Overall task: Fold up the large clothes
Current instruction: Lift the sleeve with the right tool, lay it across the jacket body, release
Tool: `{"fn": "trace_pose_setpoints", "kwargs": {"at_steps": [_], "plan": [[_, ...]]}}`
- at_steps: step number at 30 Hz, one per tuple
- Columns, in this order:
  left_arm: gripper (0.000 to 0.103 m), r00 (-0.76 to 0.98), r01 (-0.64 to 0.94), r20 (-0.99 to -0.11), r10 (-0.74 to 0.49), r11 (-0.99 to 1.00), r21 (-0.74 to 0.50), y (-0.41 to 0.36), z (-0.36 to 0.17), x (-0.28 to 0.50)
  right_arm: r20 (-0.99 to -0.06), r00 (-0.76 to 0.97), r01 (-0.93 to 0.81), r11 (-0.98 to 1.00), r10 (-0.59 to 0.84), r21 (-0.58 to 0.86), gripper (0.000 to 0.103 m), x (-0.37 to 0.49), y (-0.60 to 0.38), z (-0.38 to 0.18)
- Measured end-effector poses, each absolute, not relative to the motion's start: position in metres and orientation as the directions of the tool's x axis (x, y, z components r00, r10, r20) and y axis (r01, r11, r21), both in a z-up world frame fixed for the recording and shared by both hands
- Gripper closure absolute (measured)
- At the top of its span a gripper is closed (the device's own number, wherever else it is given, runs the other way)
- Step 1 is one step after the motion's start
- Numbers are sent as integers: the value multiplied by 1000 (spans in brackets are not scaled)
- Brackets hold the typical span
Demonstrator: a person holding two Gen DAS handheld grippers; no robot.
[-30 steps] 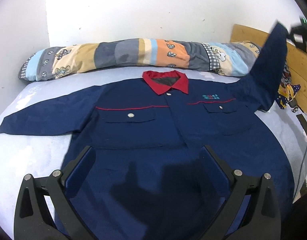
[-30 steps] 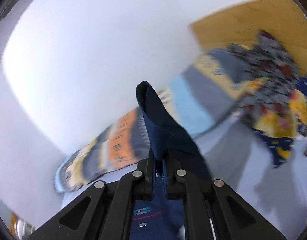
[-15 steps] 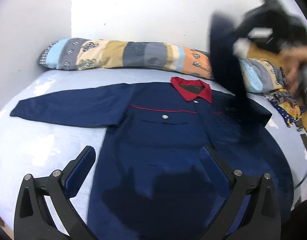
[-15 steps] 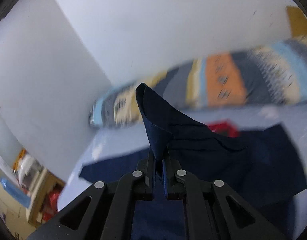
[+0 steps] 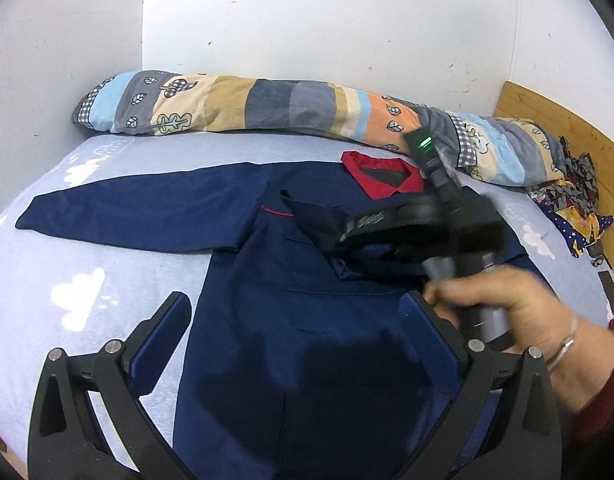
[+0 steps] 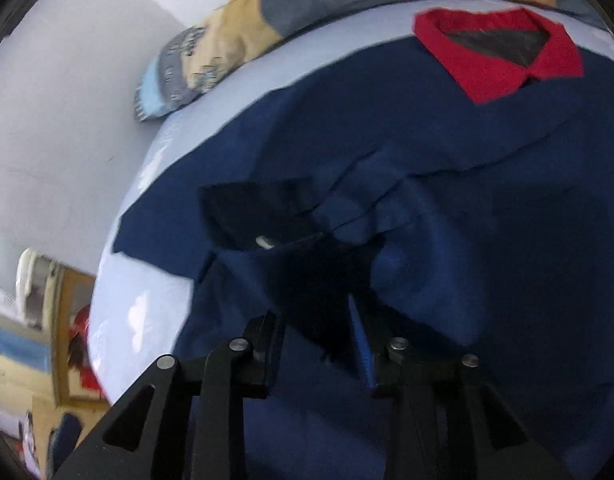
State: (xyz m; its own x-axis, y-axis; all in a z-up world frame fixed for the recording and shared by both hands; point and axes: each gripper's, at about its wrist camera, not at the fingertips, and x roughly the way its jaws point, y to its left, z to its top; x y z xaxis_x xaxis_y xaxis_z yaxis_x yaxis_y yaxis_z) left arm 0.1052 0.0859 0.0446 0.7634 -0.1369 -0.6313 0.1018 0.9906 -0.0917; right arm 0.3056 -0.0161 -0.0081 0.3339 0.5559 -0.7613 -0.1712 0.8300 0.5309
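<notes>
A navy work jacket [image 5: 307, 312] with a red collar [image 5: 381, 178] lies front up on a light blue bed [image 5: 67, 288]. Its one sleeve [image 5: 139, 212] stretches out to the left. The other sleeve [image 5: 319, 216] is folded across the chest. My left gripper [image 5: 295, 332] is open and empty above the jacket's lower part. My right gripper [image 5: 347, 236] hovers over the chest; in its own view its jaws [image 6: 319, 344] stand open, just above the folded sleeve's cuff [image 6: 259, 212], and hold nothing.
A long patchwork bolster [image 5: 307, 114] lies along the wall at the bed's far side. A pile of patterned clothes [image 5: 571, 200] lies at the far right by a wooden headboard [image 5: 567, 128]. A dark phone-like object [image 5: 611, 296] lies at the bed's right edge.
My right gripper swung the raised sleeve from the right down across the jacket's chest and opened, letting it go. My left gripper stayed open and shifted its view slightly right.
</notes>
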Motion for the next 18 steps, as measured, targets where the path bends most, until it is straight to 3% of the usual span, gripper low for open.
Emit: {"fn": "trace_pose_setpoints", "kwargs": {"at_steps": [2, 3, 5, 7, 9, 14, 16, 18], "plan": [[0, 765, 98, -629, -138, 990, -98, 86, 46, 105, -712, 363, -232, 798, 601, 556, 68, 299, -30, 16], [0, 764, 96, -630, -141, 990, -105, 87, 46, 105, -684, 406, -250, 794, 606, 555, 66, 294, -41, 28], [0, 757, 92, -637, -149, 988, -122, 88, 46, 106, -629, 475, -250, 779, 616, 575, 49, 290, -72, 50], [0, 753, 86, -641, -148, 988, -127, 89, 45, 107, -593, 528, -238, 776, 608, 584, 49, 290, -103, 64], [0, 750, 84, -645, -147, 988, -128, 88, 44, 109, -623, 573, -180, 823, 532, 538, 49, 293, -125, 67], [0, 744, 81, -654, -139, 990, -119, 86, 41, 112, -814, 542, 87, 949, 210, 302, 49, 310, -175, 24], [0, 736, 73, -664, -133, 990, -117, 86, 38, 117, -889, 451, 119, 983, 74, 142, 49, 311, -178, -9], [0, 725, 70, -674, -139, 989, -129, 86, 36, 120, -887, 462, 63, 997, 18, 53, 49, 303, -168, -20]]}}
